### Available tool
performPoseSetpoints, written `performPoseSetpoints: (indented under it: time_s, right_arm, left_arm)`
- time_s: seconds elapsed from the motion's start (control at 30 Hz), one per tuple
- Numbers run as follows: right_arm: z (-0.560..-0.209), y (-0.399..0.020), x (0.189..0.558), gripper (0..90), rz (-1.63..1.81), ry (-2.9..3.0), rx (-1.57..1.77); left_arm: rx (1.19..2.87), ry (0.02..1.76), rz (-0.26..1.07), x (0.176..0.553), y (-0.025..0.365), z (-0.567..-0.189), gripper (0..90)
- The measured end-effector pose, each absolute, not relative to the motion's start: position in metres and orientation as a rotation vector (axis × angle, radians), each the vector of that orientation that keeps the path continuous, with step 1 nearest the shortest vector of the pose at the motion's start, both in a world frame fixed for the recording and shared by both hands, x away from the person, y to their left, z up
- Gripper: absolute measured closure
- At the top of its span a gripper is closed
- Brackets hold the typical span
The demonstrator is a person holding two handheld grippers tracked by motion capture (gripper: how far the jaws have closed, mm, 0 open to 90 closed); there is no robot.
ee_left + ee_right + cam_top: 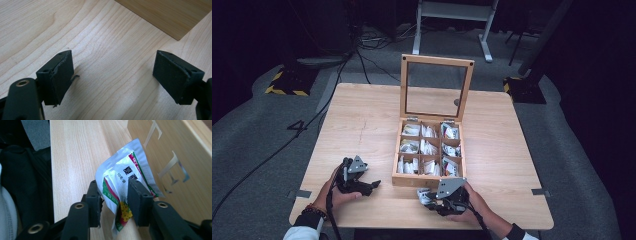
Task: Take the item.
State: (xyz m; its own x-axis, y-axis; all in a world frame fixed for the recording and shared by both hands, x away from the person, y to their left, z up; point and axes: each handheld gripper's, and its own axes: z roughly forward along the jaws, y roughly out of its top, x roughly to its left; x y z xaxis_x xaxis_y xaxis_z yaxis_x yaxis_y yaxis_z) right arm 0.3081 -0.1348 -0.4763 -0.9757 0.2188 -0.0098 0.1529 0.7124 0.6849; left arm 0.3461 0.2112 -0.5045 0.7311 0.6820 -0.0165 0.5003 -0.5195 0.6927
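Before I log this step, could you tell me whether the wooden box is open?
Open: the wooden box has its glass lid standing upright.

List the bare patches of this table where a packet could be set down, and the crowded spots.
Bare: the table left of the wooden box, and right of it. Crowded: the box's packet-filled compartments and the front edge, where the right gripper has a sachet.

Sachet (125,182) before box (175,157)

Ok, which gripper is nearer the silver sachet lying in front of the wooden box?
Right. The right gripper has the silver sachet between its jaws, beside the wooden box front wall. The left gripper sits over bare table, further left, jaws empty.
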Motion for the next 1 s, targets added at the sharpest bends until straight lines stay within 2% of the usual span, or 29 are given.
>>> performPoseSetpoints:
  time_s: [0.27,0.3,0.33,0.43,0.57,0.77,1.0]
  right_arm:
    - [-0.479,-0.137,0.307,47.3,1.128,2.845,0.326]
    - [-0.479,-0.137,0.307,47.3,1.128,2.845,0.326]
    - [-0.478,-0.138,0.306,42.4,1.136,2.843,0.323]
    - [-0.476,-0.139,0.306,39.8,1.153,2.838,0.313]
    - [-0.470,-0.141,0.305,31.9,1.177,2.809,0.335]
    - [-0.466,-0.146,0.308,29.6,1.213,2.791,0.355]
    - [-0.456,-0.152,0.309,31.8,1.232,2.755,0.370]
  left_arm:
    - [2.232,0.888,0.336,0.346,0.211,-0.505,17.5]
    - [2.232,0.888,0.336,0.346,0.211,-0.505,17.5]
    - [2.232,0.889,0.336,0.346,0.211,-0.505,17.5]
    - [2.232,0.888,0.336,0.346,0.211,-0.505,17.6]
    - [2.234,0.887,0.338,0.346,0.211,-0.504,17.5]
    - [2.232,0.888,0.336,0.346,0.211,-0.505,17.5]
    - [2.234,0.883,0.335,0.346,0.212,-0.505,17.5]
